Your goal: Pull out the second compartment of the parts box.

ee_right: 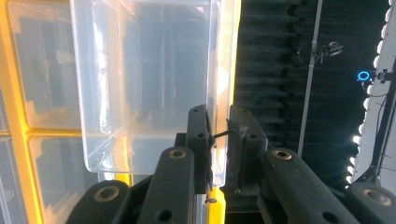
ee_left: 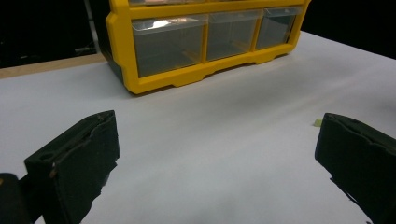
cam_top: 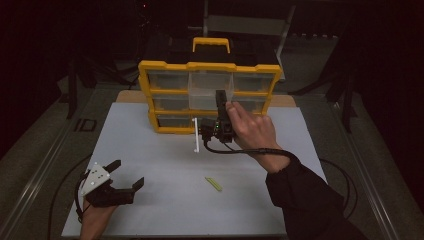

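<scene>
Your right hand-held gripper (cam_top: 220, 102) is clamping the front wall of the clear drawer (ee_right: 144, 88), which is sticking out of the yellow organizer (cam_top: 209, 95). Your left hand-held gripper (cam_top: 125, 175) is resting released on the white tabletop (cam_top: 165, 170), near 1 pale green strip (cam_top: 213, 184).

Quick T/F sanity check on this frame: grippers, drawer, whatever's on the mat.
1. The right gripper has its jaws clamped on the clear drawer. True.
2. The left gripper is shut. False: its jaws are wide apart, holding nothing.
3. A green stick lies on the mat. True.
4. The organizer has a red frame. False: it is yellow.
5. The left gripper touches the organizer. False: it sits well short of it, near the mat's front left.
</scene>
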`<action>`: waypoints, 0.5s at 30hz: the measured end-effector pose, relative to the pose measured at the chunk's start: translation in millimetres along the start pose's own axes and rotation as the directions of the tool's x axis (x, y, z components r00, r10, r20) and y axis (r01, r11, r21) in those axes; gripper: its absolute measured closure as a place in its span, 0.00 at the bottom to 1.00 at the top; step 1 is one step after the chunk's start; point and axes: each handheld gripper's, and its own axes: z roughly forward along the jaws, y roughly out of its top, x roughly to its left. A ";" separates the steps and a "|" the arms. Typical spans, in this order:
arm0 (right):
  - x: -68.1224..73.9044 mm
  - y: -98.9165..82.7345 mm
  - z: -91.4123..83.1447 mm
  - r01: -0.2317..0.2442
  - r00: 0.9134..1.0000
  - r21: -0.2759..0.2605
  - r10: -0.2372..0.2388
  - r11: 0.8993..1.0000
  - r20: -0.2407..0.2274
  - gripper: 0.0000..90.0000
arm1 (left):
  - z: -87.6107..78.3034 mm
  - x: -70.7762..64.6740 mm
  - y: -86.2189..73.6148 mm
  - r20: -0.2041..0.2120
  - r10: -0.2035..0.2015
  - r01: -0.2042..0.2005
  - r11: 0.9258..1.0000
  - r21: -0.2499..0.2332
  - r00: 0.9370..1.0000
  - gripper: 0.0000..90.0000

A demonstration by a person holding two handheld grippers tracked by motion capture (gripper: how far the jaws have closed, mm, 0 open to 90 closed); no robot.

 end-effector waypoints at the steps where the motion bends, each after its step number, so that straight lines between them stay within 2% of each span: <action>1: -0.1 0.2 -0.9 0.000 1.000 -0.002 0.000 1.000 0.000 0.88 | 0.0 0.0 0.0 0.000 -0.001 0.001 1.000 0.000 1.000 0.01; 12: 3.9 -0.6 -4.0 -0.008 1.000 -0.011 0.008 1.000 0.009 0.87 | 0.3 -0.3 -0.1 0.000 0.002 -0.002 1.000 0.003 1.000 0.01; 15: 4.3 -2.0 -4.5 -0.023 1.000 -0.018 0.023 1.000 0.005 0.81 | 0.0 0.0 -0.2 0.000 -0.001 0.001 1.000 0.002 1.000 0.01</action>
